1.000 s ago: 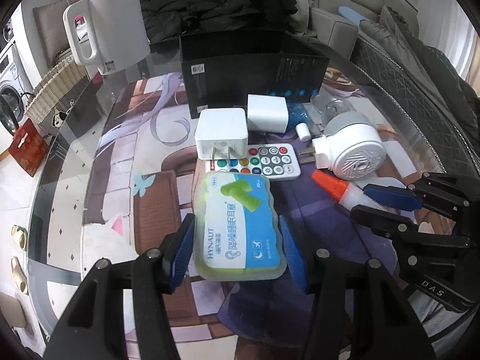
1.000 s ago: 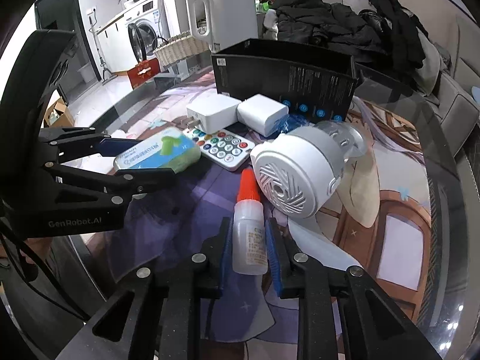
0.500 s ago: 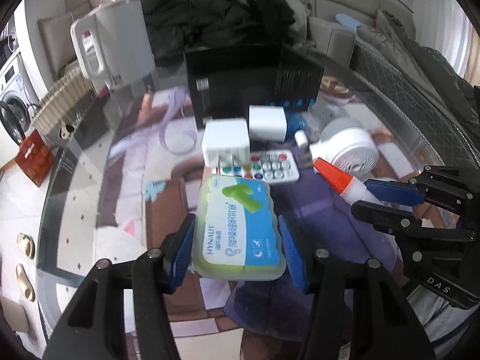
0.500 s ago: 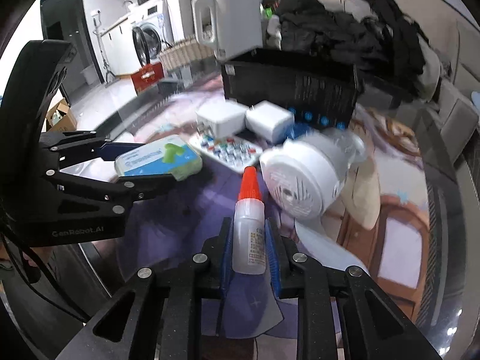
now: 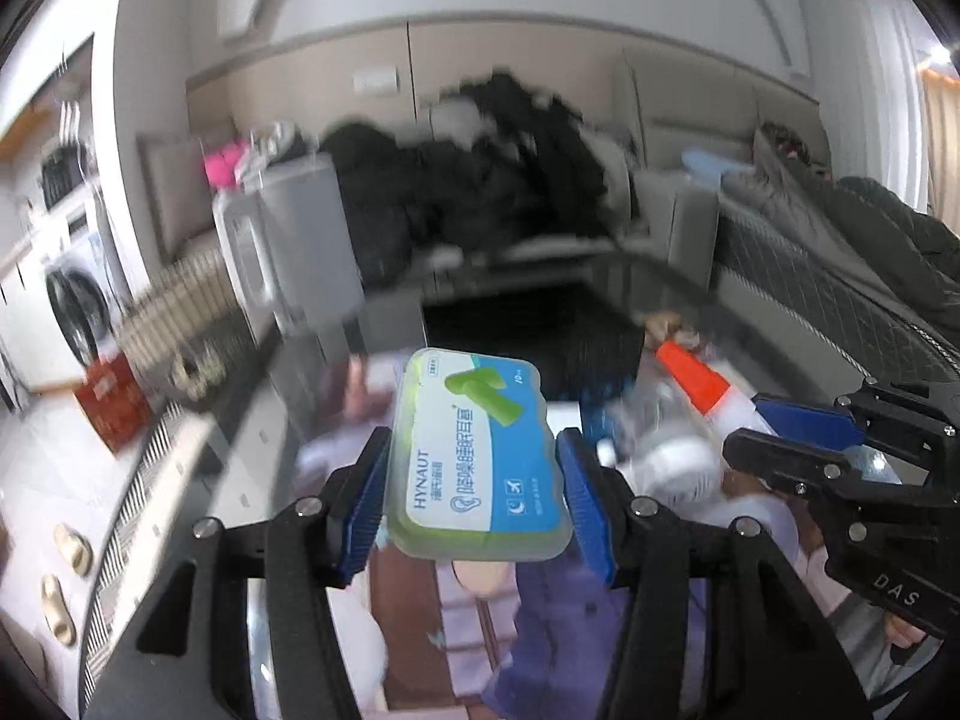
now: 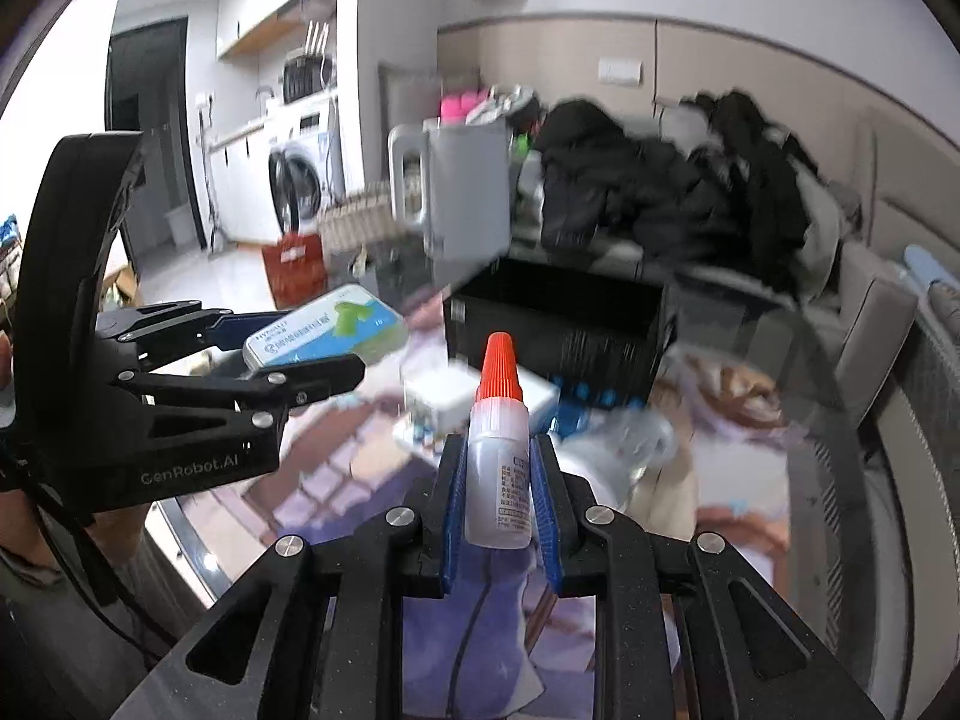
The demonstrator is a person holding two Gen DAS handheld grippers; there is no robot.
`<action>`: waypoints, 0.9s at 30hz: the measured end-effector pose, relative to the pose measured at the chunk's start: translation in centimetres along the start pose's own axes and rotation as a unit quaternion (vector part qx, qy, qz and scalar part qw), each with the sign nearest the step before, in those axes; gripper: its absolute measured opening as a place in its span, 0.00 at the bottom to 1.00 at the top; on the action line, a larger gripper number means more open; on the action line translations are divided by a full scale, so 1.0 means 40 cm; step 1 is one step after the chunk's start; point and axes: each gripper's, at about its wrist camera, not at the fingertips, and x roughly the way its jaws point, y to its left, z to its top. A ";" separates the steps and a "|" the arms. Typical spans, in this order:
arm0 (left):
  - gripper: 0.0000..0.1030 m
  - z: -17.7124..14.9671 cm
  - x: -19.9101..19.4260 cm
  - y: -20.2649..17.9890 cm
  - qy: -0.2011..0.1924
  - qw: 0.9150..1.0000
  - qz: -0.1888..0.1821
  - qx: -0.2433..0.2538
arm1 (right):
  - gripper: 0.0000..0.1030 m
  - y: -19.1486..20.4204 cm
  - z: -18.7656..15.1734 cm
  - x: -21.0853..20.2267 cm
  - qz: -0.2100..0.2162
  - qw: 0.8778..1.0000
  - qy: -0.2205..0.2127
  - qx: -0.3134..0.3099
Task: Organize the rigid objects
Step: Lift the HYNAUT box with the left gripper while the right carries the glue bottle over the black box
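Observation:
My left gripper (image 5: 471, 483) is shut on a green and blue earplug case (image 5: 474, 450) and holds it in the air above the table; the gripper and case also show in the right wrist view (image 6: 324, 336). My right gripper (image 6: 497, 495) is shut on a small clear glue bottle with an orange cap (image 6: 498, 450), also lifted; it shows in the left wrist view (image 5: 708, 387) at the right. An open black box (image 6: 558, 315) stands on the table behind both. White chargers (image 6: 474, 399) and a white round device (image 5: 678, 459) lie blurred below.
A white kettle (image 6: 456, 180) stands at the back left of the glass table (image 6: 840, 480). A pile of dark clothes (image 6: 660, 180) lies on the sofa behind. A wicker basket (image 5: 180, 294) and a washing machine (image 6: 297, 180) are off to the left.
Both grippers have risen from the table, lifting the earplug case and the glue bottle. The views have tilted up toward the wall and the background is blurred by motion.

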 end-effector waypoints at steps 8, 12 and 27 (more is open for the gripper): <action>0.52 0.056 -0.075 0.020 -0.071 0.997 -0.025 -0.018 | 0.20 -0.009 0.062 -0.101 -0.021 0.996 -0.091 0.010; 0.52 0.083 -0.079 0.030 -0.082 0.996 -0.027 -0.022 | 0.20 -0.006 0.099 -0.136 -0.033 0.992 -0.124 0.008; 0.53 0.238 0.016 0.041 -0.129 0.991 -0.021 -0.007 | 0.20 -0.080 0.272 -0.096 -0.070 0.983 -0.172 0.013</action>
